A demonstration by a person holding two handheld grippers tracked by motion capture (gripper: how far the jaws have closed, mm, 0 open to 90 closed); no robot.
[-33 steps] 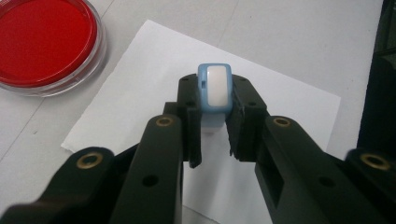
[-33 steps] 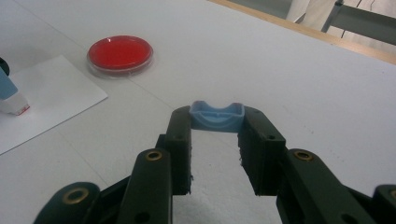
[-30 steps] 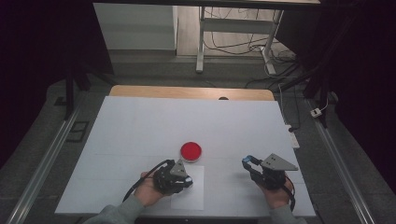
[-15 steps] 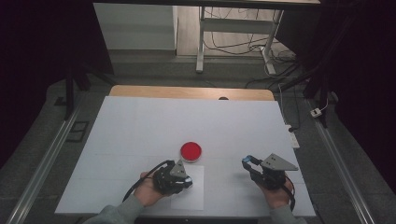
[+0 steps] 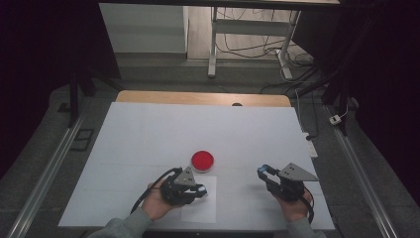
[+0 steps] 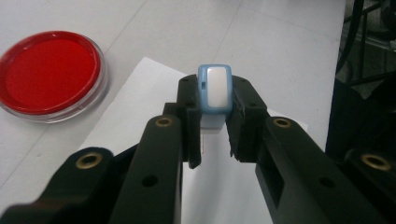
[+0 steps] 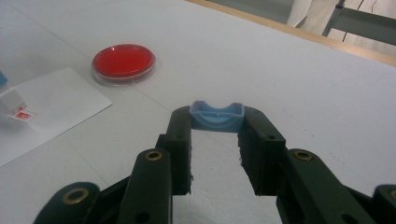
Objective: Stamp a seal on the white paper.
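My left gripper [image 5: 199, 189] is shut on a small blue-and-white stamp [image 6: 214, 88], held low over a white sheet of paper [image 5: 200, 208] near the table's front edge. In the left gripper view the black jaws clamp the stamp's two sides. A round red ink pad [image 5: 202, 160] in a clear dish sits just beyond the paper. To the right, my right gripper [image 5: 263, 172] is shut on a light blue cap [image 7: 216, 115], a little above the table. In the right gripper view the red ink pad [image 7: 123, 61] lies far left, with the paper [image 7: 51, 107] in front of it.
The white table top [image 5: 148, 134] stretches wide behind the ink pad, with a wooden edge [image 5: 198, 97] at the back. Metal rails [image 5: 49, 163] run along both sides. A table frame and cables [image 5: 247, 44] stand on the floor beyond.
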